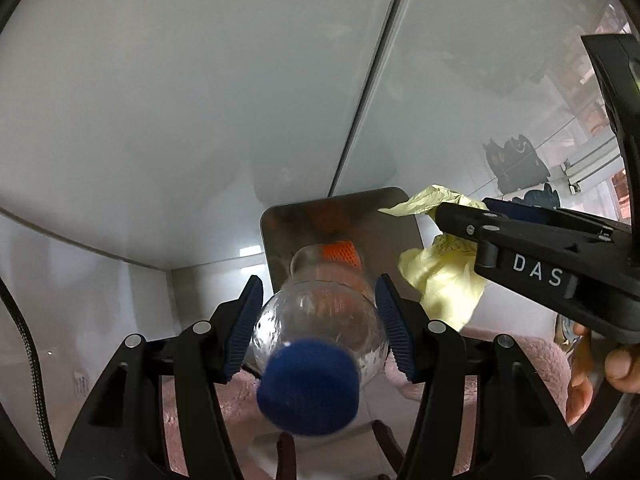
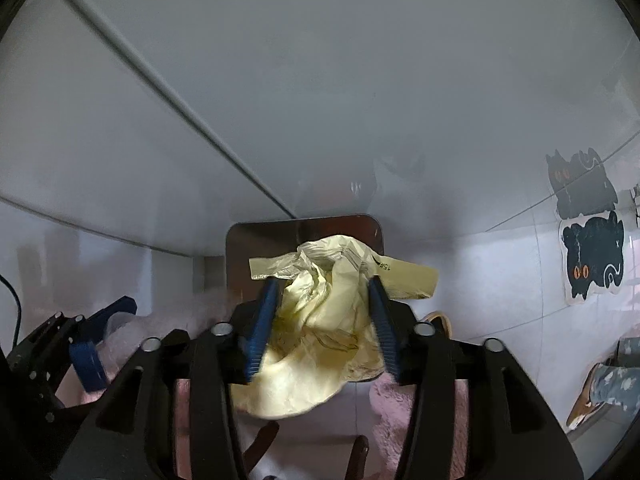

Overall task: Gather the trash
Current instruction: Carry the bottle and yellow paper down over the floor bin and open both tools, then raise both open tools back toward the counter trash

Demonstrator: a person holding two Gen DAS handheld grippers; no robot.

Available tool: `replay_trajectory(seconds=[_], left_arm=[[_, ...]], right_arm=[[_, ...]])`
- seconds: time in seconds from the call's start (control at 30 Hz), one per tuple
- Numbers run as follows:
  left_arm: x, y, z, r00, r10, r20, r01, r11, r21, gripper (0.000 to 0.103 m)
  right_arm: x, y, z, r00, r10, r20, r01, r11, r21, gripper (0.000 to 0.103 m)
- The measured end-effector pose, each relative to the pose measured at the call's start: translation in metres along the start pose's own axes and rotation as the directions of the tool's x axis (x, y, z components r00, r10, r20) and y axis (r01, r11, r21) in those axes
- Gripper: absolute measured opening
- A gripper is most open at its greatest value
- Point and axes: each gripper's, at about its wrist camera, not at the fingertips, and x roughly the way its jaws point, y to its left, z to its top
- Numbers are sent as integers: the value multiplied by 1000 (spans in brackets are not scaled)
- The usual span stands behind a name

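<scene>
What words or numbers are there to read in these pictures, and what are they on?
"DAS": white letters on the black right gripper.
"15#", seen upside down: dark print on the crumpled yellow paper wrapper; uncertain, and anything after it is unreadable.
Clear plastic bottle with blue cap: orange label, no readable text.

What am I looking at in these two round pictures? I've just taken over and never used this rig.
No robot: a person carries two hand-held grippers, each with a fisheye camera looking along its fingers. The left camera shows the left gripper shut on a clear plastic bottle with a blue cap. The right camera shows the right gripper shut on a crumpled yellow paper. Ahead of both stands a shiny metal bin lid, raised. Below is a fluffy pink rug; cat stickers mark the wall.
</scene>
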Motion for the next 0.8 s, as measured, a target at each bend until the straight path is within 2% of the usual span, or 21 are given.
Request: replay_trajectory(seconds=[0.07,0.1,0.17,0.27,0.3,0.5,0.6,0.8], left_arm=[[1,-1,3,1000,2,-1,-2,1000,2,58],[-1,-1,4,1000,3,3,-3,1000,2,66],[-7,-2,6,1000,11,26,-11,1000,4,75],[-21,-4,8,998,17,55,-18,1000,17,81],[-26,-3,8,998,22,65,-23,1000,17,84],[-61,1,7,991,36,126,-38,999,9,86],[-88,6,2,985,38,167,-39,999,-1,87],[-147,17,-5,966,45,253,-36,998,-42,88]], right_arm=[[-2,2,2,1000,-9,5,8,1000,3,59],[-3,1,2,1000,-10,8,10,1000,5,61],[-7,2,4,1000,-7,17,7,1000,8,65],[-17,4,4,999,-10,37,9,1000,11,75],[-21,5,5,999,-10,44,10,1000,10,75],[-56,11,7,994,-5,107,4,1000,4,78],[-82,16,8,989,7,151,-9,1000,9,84],[-147,29,8,960,37,278,-29,999,-32,87]])
